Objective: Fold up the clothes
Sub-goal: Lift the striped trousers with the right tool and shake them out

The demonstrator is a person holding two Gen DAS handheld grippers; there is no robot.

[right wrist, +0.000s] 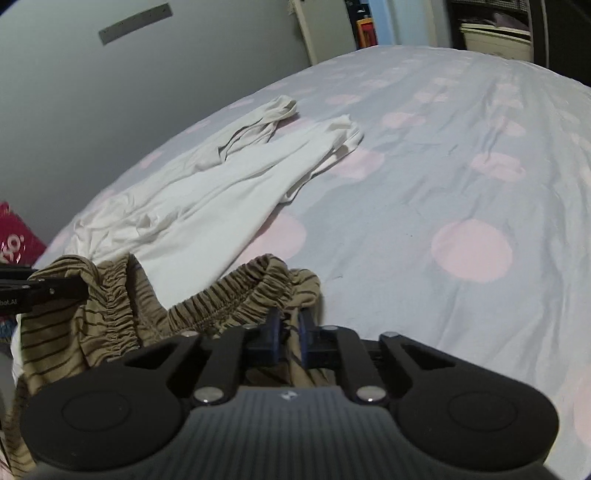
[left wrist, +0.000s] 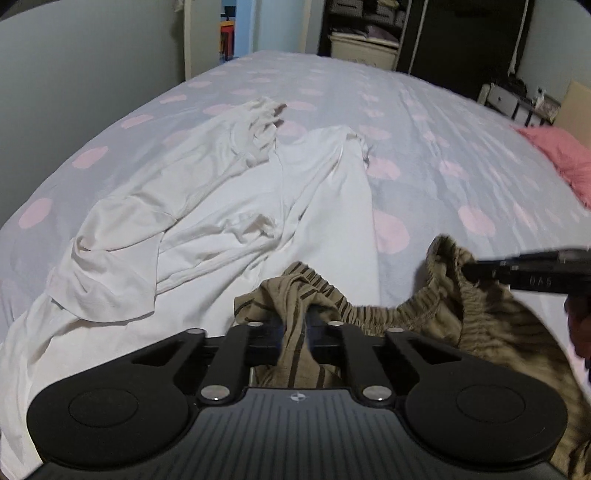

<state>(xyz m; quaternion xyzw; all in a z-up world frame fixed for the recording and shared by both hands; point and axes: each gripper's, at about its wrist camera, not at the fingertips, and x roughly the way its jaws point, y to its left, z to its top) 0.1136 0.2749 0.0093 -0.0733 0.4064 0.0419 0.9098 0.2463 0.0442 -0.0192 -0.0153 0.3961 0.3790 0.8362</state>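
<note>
An olive garment with dark stripes (left wrist: 417,314) and a gathered elastic waistband hangs between both grippers, above the near edge of the bed. My left gripper (left wrist: 295,326) is shut on one end of the waistband. My right gripper (right wrist: 290,325) is shut on the other end (right wrist: 221,299). In the left wrist view the right gripper (left wrist: 480,271) reaches in from the right edge. The right wrist view shows the left gripper (right wrist: 79,288) at the far left, clamped on the cloth. A white garment (left wrist: 221,206) lies crumpled on the bed behind, also seen as the white garment (right wrist: 221,184).
The bed sheet (right wrist: 424,166) is pale lilac with pink dots and spreads wide to the right and far side. A pink cloth (left wrist: 561,155) lies at the right edge. A grey wall (right wrist: 110,92) runs along the left; dark shelves (left wrist: 369,29) stand beyond the bed.
</note>
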